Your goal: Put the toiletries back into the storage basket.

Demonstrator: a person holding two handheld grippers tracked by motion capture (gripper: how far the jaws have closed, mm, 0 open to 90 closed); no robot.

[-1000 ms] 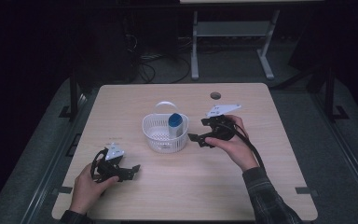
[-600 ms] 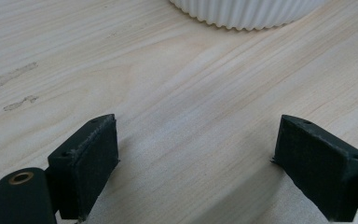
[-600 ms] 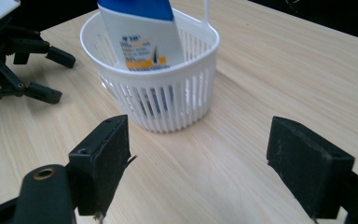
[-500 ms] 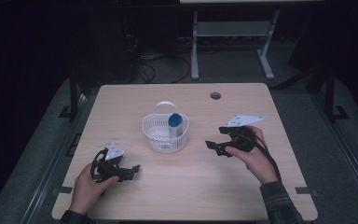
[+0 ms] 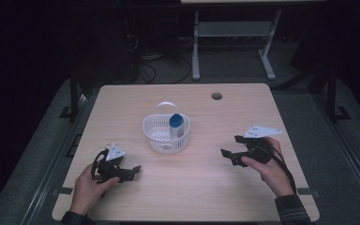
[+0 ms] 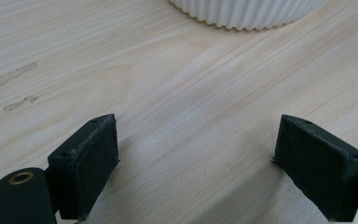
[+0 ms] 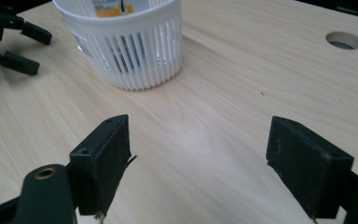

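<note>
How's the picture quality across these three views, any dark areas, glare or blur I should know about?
High view: the table is evenly lit, the room beyond it nearly black, detail soft. Left gripper view: the wood grain is sharp, the basket at the top edge slightly soft, faint shadows beneath the jaws. Right gripper view: a pale sheen on the wood between the jaws, the basket fairly sharp, the left gripper dim in the corner.

Blue-capped bottle (image 5: 176, 125), seemingly upright, in basket (image 5: 155, 139).
</note>
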